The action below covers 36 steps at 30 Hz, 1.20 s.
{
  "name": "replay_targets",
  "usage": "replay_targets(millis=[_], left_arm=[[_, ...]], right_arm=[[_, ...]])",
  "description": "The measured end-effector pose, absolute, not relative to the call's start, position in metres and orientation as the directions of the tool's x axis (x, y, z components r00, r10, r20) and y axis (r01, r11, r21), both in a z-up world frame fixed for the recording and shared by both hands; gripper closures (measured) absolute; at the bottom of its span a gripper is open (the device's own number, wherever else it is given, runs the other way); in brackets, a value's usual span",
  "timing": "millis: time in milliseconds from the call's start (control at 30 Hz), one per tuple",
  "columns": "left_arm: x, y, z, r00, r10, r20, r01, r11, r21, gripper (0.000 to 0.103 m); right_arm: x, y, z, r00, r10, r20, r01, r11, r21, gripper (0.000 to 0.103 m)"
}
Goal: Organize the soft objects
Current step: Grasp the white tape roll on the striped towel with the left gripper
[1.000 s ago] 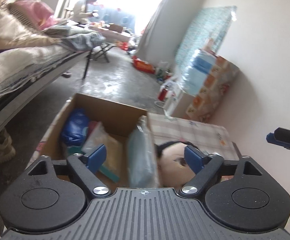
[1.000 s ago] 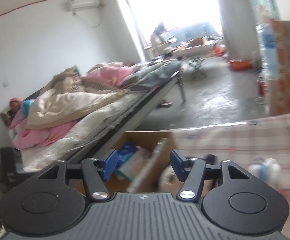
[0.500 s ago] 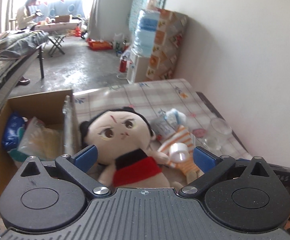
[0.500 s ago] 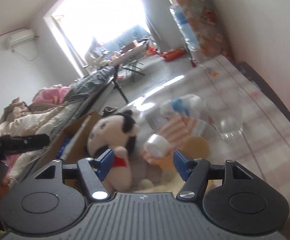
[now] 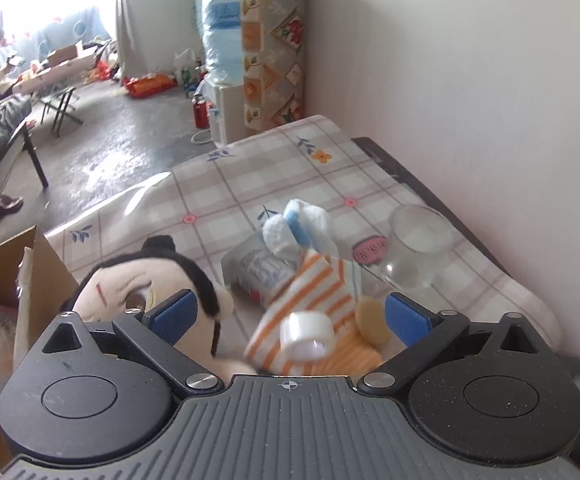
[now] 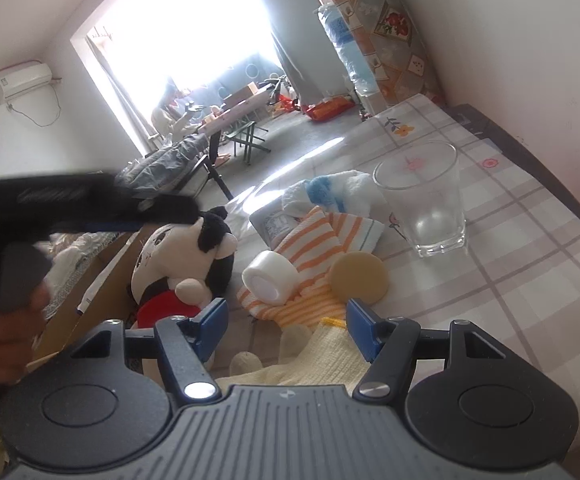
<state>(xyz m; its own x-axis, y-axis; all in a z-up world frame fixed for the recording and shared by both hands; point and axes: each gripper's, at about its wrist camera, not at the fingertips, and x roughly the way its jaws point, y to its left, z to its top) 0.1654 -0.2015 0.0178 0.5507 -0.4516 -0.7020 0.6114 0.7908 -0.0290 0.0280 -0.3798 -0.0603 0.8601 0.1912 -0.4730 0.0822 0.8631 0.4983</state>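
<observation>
On the checked tablecloth point(image 5: 250, 176) lies a pile: an orange-striped cloth point(image 5: 314, 284) point(image 6: 314, 240), a white tape roll point(image 5: 304, 336) point(image 6: 268, 280), a blue-and-white fluffy cloth point(image 5: 298, 220) point(image 6: 338, 192) and a round beige pad point(image 6: 358, 276). A plush doll point(image 5: 130, 288) point(image 6: 170, 256) lies to their left. My left gripper point(image 5: 290, 300) hovers over the striped cloth, jaws wide and closing, its pads touching nothing. My right gripper point(image 6: 286, 320) is open just above a cream knitted cloth point(image 6: 322, 356).
A clear glass point(image 5: 418, 240) point(image 6: 426, 200) stands right of the pile, near the wall. An open cardboard box point(image 5: 30, 272) point(image 6: 90, 280) holding packets sits left of the doll. A hand point(image 6: 6, 336) carries the left gripper across the left of the right wrist view. A bed and clutter lie beyond.
The left view swung right, from the cardboard box to the pile on the table, and its jaws widened. The right gripper dropped from facing the bed to just above the pile.
</observation>
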Motion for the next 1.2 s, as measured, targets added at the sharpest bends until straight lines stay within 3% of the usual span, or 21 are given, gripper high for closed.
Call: replay_targets(millis=[100, 367, 633, 833, 1000, 1200], left_arm=[[0.194, -0.212, 0.012, 0.533, -0.431, -0.728, 0.579, 0.813, -0.058, 0.011], [0.235, -0.235, -0.015, 0.462, -0.364, -0.809, 0.533, 0.843, -0.074, 0.043], [0.220, -0.240, -0.029, 0.353, -0.387, -0.852, 0.593, 0.796, -0.116, 0.043], [0.194, -0.238, -0.030, 0.323, -0.404, -0.856, 0.671, 0.735, -0.093, 0.028], [0.184, -0.242, -0.043, 0.343, -0.355, -0.869, 0.701, 0.713, -0.014, 0.028], [0.180, -0.246, -0.052, 0.385, -0.335, -0.860, 0.711, 0.702, 0.045, 0.035]], right_arm=[[0.033, -0.380, -0.059, 0.867, 0.187, -0.462, 0.070, 0.873, 0.484, 0.035], [0.046, -0.382, -0.058, 0.877, 0.186, -0.444, 0.048, 0.884, 0.466, 0.035], [0.046, -0.391, -0.069, 0.866, 0.145, -0.478, 0.085, 0.900, 0.427, 0.040], [0.030, -0.408, -0.075, 0.867, 0.161, -0.471, 0.094, 0.876, 0.473, 0.041], [0.022, -0.414, -0.081, 0.859, 0.156, -0.487, 0.118, 0.866, 0.486, 0.041], [0.020, -0.414, -0.085, 0.857, 0.162, -0.489, 0.121, 0.860, 0.497, 0.041]])
